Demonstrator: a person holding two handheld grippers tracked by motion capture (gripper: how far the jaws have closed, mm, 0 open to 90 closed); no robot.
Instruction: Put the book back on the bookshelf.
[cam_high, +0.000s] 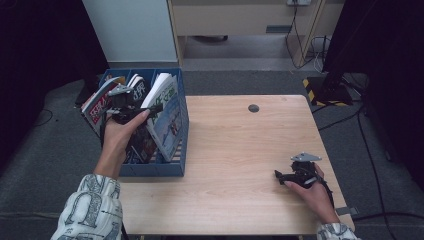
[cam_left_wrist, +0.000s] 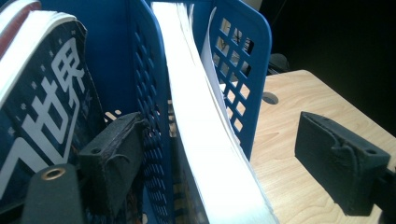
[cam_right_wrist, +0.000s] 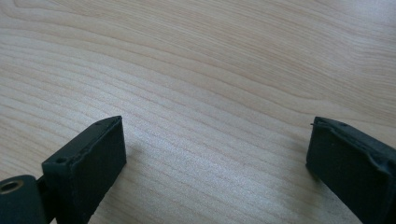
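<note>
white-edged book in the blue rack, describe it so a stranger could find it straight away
At the left edge of the light wooden table stands a blue perforated plastic rack with three slots. The thick white-edged book leans in the slot nearest the bare tabletop. Unlike the dark-covered book with white characters in the next slot, it shows a broad fan of white pages.

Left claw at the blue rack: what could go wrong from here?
The left claw is open astride the blue rack divider and a curved white-paged book. Closing now might pinch the divider or crumple pages. The rack overhangs the table edge, so a hard push could shift it.
</note>
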